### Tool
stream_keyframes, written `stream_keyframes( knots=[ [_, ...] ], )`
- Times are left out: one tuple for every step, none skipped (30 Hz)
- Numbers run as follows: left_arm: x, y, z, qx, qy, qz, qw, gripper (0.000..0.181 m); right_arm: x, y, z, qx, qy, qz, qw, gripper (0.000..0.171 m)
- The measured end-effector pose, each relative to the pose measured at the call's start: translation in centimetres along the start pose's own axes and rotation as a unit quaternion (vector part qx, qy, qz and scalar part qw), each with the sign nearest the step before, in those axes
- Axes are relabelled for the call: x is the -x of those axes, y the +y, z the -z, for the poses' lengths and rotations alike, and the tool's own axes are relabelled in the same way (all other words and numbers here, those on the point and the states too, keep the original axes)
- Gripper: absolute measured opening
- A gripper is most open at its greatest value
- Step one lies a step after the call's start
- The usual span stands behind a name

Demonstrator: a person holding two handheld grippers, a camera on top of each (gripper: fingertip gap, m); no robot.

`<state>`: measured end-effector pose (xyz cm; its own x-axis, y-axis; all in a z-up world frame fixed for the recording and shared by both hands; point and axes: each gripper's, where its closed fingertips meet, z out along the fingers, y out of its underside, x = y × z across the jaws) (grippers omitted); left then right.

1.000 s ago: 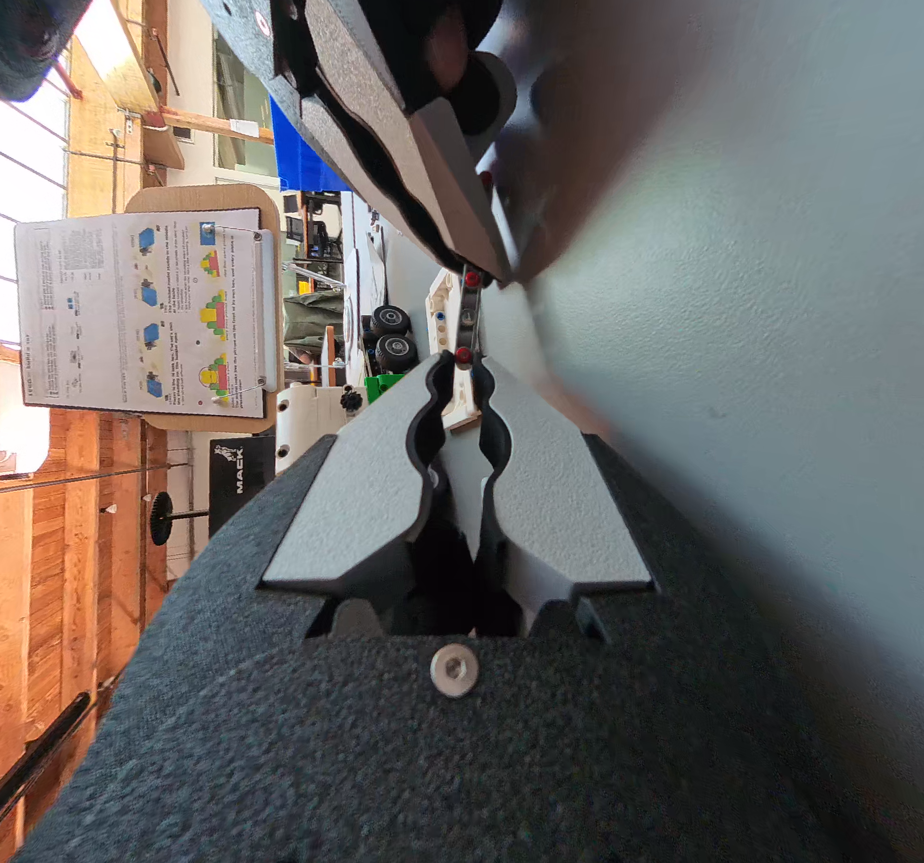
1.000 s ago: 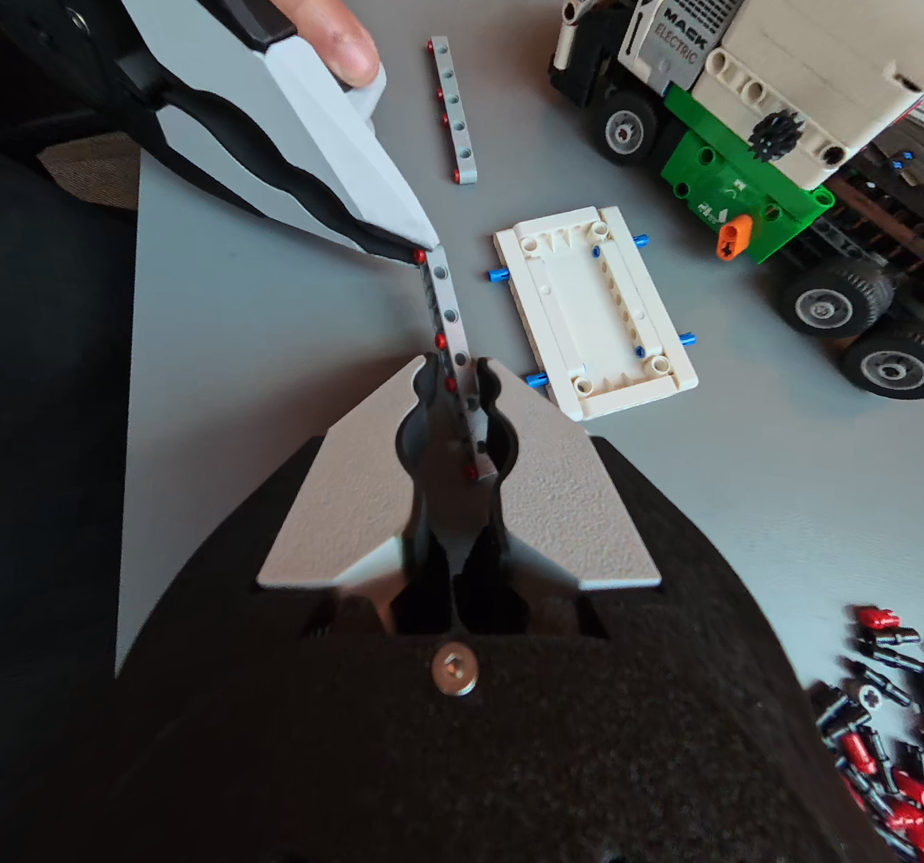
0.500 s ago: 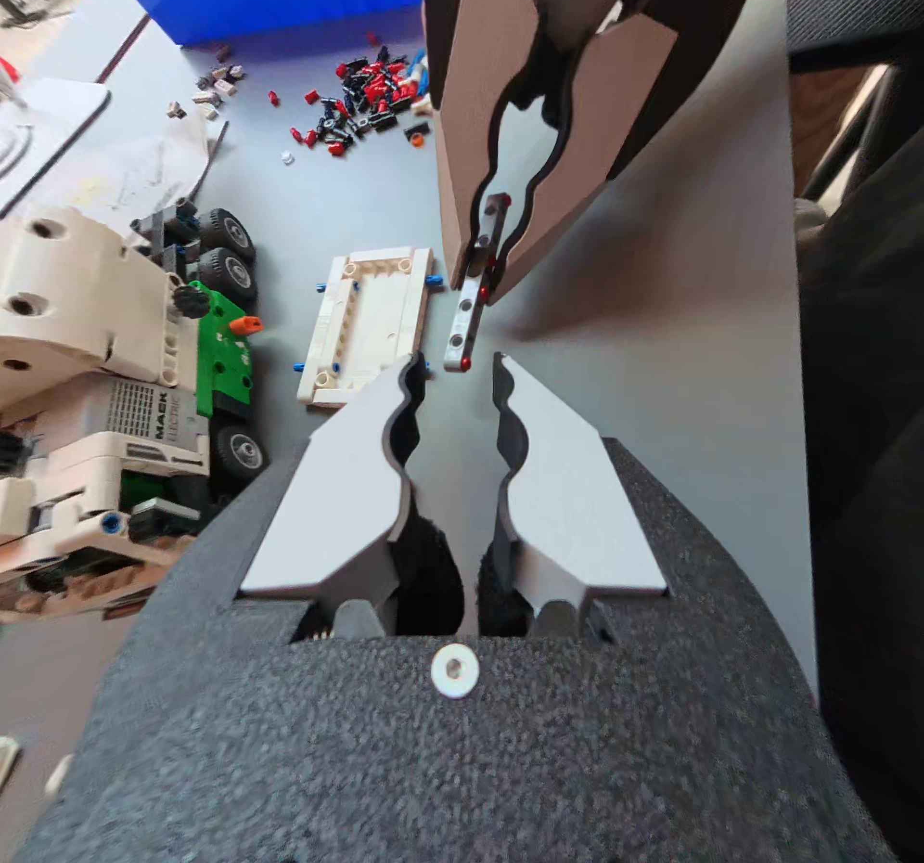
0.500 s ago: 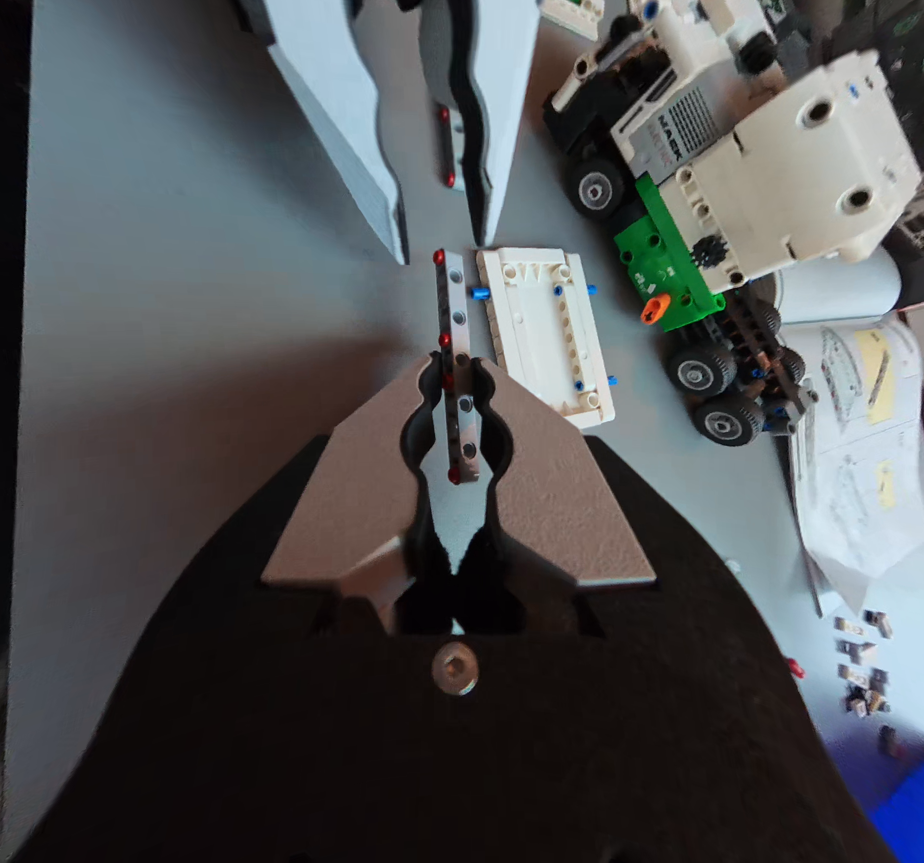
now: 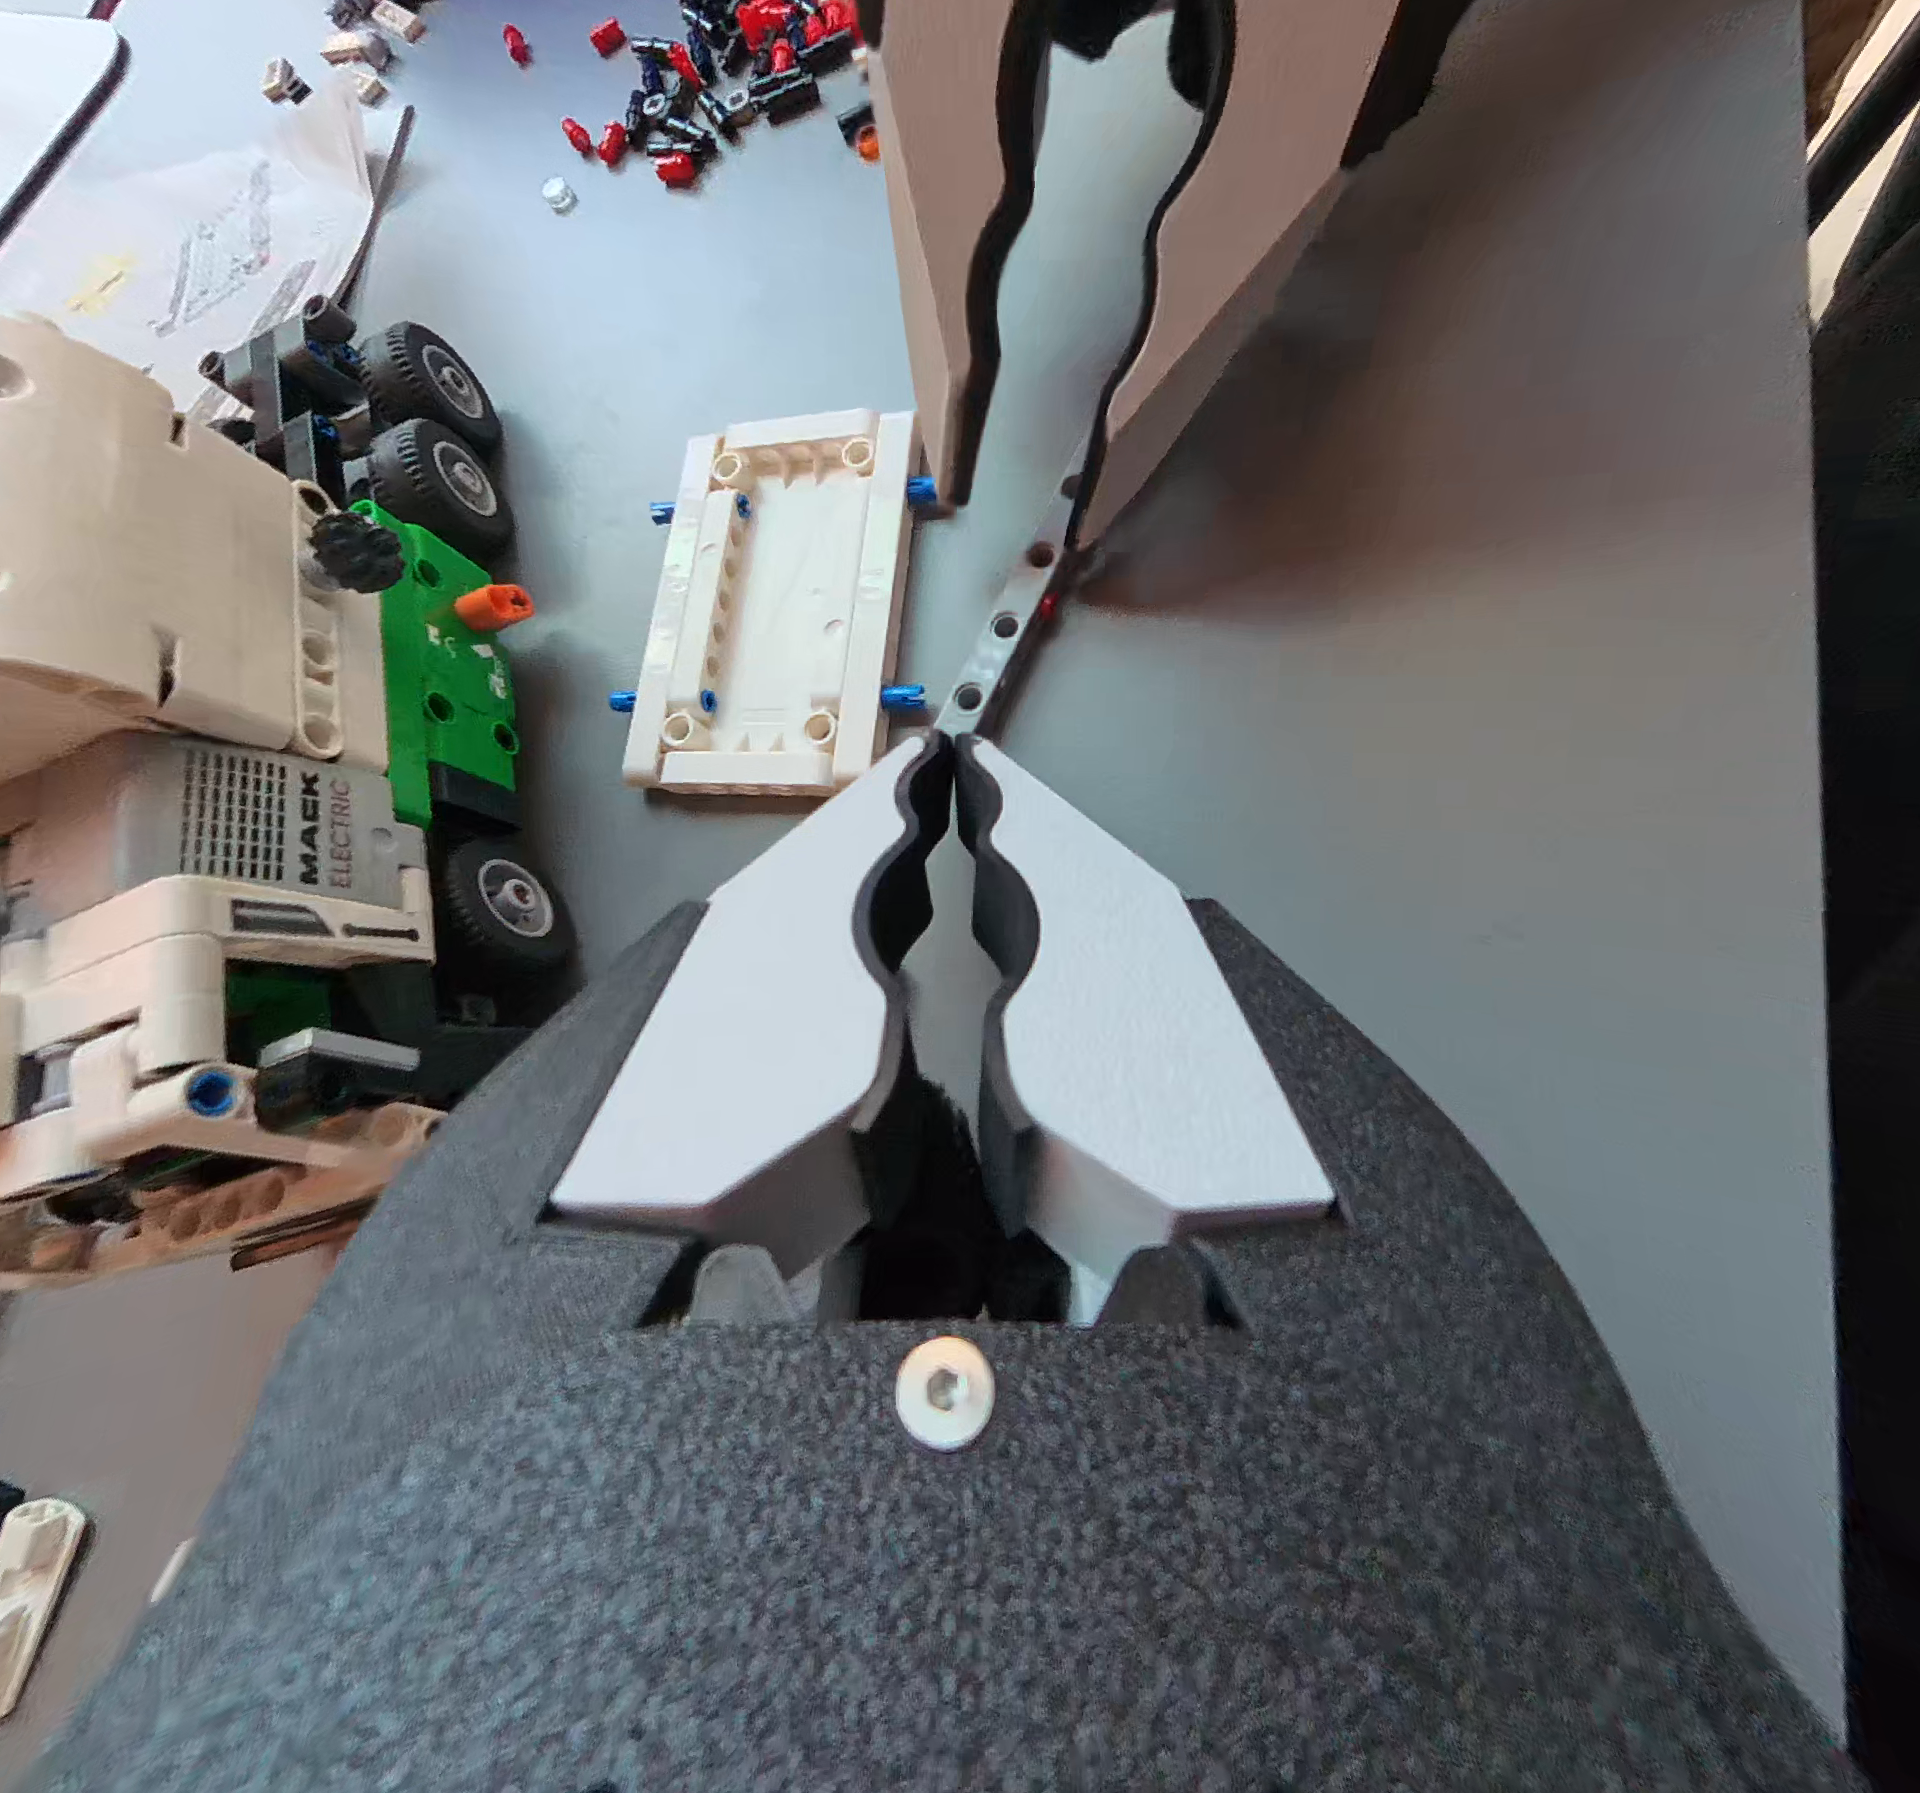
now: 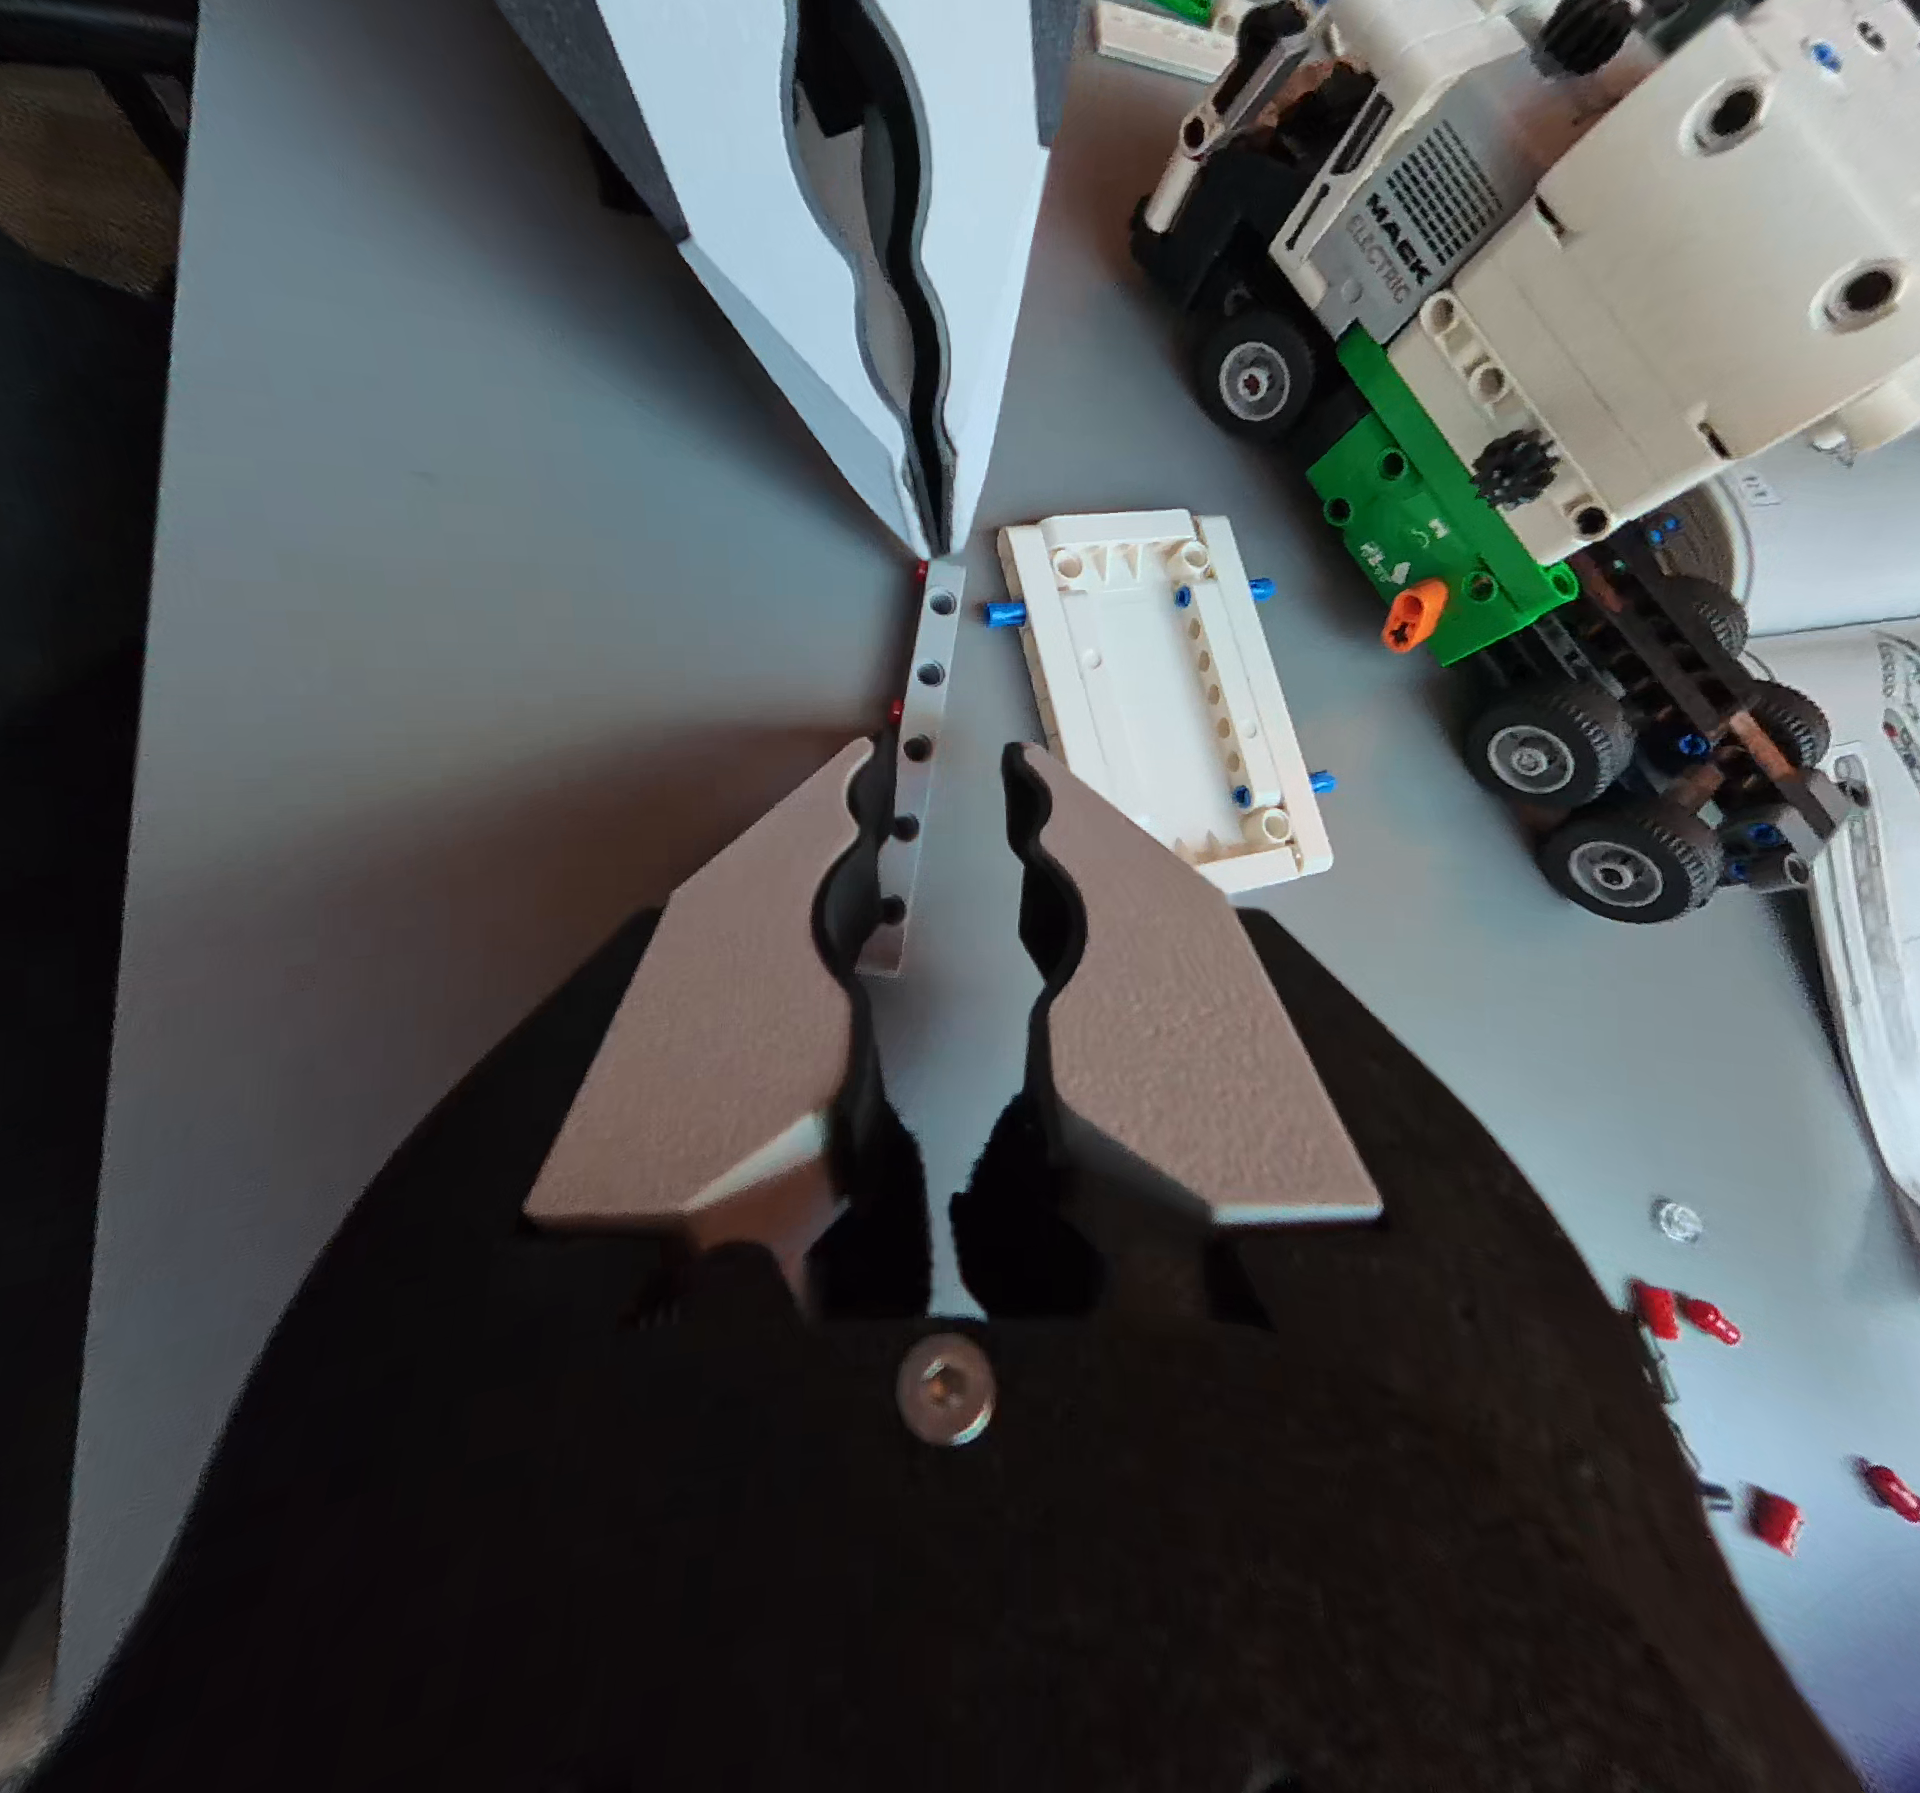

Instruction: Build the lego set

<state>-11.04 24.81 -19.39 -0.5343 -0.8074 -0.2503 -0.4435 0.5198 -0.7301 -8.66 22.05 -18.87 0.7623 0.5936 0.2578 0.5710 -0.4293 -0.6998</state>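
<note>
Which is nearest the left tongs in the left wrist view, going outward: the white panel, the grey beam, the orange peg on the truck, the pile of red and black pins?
From the left tongs:
1. Grey beam, right at the tips, just ahead.
2. White panel, ahead to the left.
3. Orange peg, farther left on the truck's green part.
4. Pile of red and black pins, far ahead at the top.

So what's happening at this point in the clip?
A person is passing a grey holed beam between two handheld grippers over the table. The left gripper is shut on one end; the right gripper has its jaws open around the other. A white panel and a part-built truck lie beside.
</note>
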Motion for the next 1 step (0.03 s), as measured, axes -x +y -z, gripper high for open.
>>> stream_keyframes(
  knots=[
    [-0.02,0.07,-0.01,-0.001,0.001,0.004,1.000,0.000,0.03,0.03,0.28,-0.003,-0.009,-0.009,1.000,0.021]
  ],
)
